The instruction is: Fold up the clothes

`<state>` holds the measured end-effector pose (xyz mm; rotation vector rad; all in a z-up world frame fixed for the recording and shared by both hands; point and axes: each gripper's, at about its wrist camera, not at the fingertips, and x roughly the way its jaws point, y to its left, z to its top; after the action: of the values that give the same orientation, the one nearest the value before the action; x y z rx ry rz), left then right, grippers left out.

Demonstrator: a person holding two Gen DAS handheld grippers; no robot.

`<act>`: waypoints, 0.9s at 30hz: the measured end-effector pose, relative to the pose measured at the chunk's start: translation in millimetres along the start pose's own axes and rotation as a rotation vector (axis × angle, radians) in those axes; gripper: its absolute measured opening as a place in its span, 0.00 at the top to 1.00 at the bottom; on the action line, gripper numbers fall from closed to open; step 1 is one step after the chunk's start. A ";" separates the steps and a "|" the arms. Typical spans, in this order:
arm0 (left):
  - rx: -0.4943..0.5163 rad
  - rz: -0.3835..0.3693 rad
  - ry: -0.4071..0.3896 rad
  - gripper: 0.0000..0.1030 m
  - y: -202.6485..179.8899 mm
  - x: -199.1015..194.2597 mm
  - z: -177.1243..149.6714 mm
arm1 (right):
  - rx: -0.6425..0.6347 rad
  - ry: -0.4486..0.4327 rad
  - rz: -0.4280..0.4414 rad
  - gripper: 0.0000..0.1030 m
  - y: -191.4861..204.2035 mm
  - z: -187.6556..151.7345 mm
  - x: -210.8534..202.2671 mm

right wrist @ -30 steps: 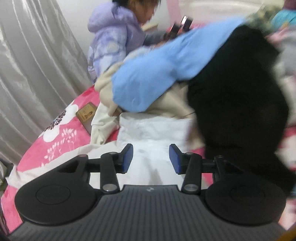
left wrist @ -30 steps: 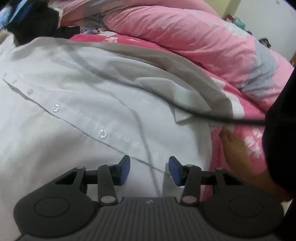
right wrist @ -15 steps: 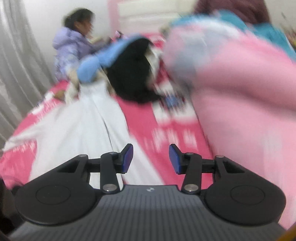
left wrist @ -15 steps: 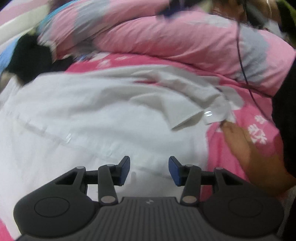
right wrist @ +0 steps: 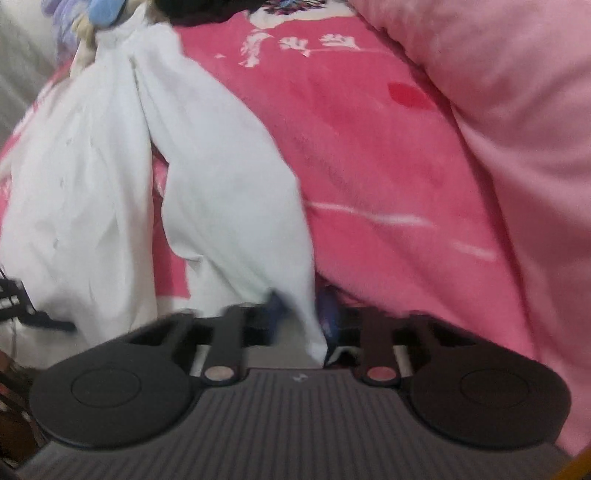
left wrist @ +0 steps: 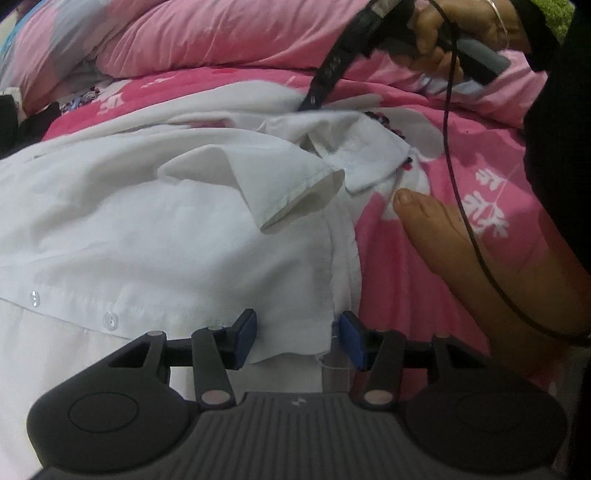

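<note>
A white button-up shirt (left wrist: pixel 147 229) lies spread on a pink flowered bedspread (left wrist: pixel 461 155). My left gripper (left wrist: pixel 298 336) hovers over the shirt's right edge. Its jaws are opening, and the hem lies between the blue pads (left wrist: pixel 245 332) without being pressed. In the right wrist view, a narrow fold of the white shirt (right wrist: pixel 221 184) runs down between the blurred pads of my right gripper (right wrist: pixel 301 310), whose jaws are closing on it. The right gripper's black body (left wrist: pixel 332 66), held by a hand, reaches down to the shirt near the collar.
A puffy pink duvet (left wrist: pixel 221 37) (right wrist: pixel 517 147) borders the shirt on the far side. A person's bare foot or hand (left wrist: pixel 443 243) rests on the bedspread beside the shirt's edge. A black cable (left wrist: pixel 448 147) hangs across it. Blue and black clothes (right wrist: pixel 107 7) are piled beyond the shirt.
The right gripper swung away from the clothes pile and a seated person, dropped to the white shirt and closed on a fold. The left gripper shifted to the shirt's right edge.
</note>
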<state>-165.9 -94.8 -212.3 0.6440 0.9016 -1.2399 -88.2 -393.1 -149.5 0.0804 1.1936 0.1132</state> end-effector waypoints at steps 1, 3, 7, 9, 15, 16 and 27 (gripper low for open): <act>0.001 0.000 0.002 0.50 0.0 -0.4 -0.1 | -0.042 -0.025 -0.046 0.97 4.0 8.6 -5.8; 0.011 0.002 0.007 0.51 -0.7 -1.7 0.5 | -0.126 -0.076 -0.138 1.00 12.0 25.7 -17.5; 0.016 0.003 0.010 0.51 -0.5 -3.9 -0.1 | -0.384 -0.223 -0.483 0.96 28.8 61.9 -30.6; 0.011 0.004 0.009 0.51 -0.2 -4.9 -0.9 | -0.454 -0.248 -0.621 0.74 29.7 73.2 -28.3; 0.003 0.007 -0.001 0.51 -0.3 -7.1 -4.0 | -0.425 -0.409 -0.353 0.62 51.5 45.6 -79.1; 0.007 0.007 -0.001 0.51 -0.4 -7.4 -4.2 | -0.451 -0.403 -0.243 0.62 57.8 35.5 -84.1; 0.017 0.015 0.008 0.51 -1.0 -10.4 -9.8 | -0.920 -0.163 0.067 0.65 151.5 -46.6 -25.6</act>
<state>-169.9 -81.6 -208.4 0.6681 0.8921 -1.2340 -147.8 -246.1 -124.4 -0.6651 0.8842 0.6881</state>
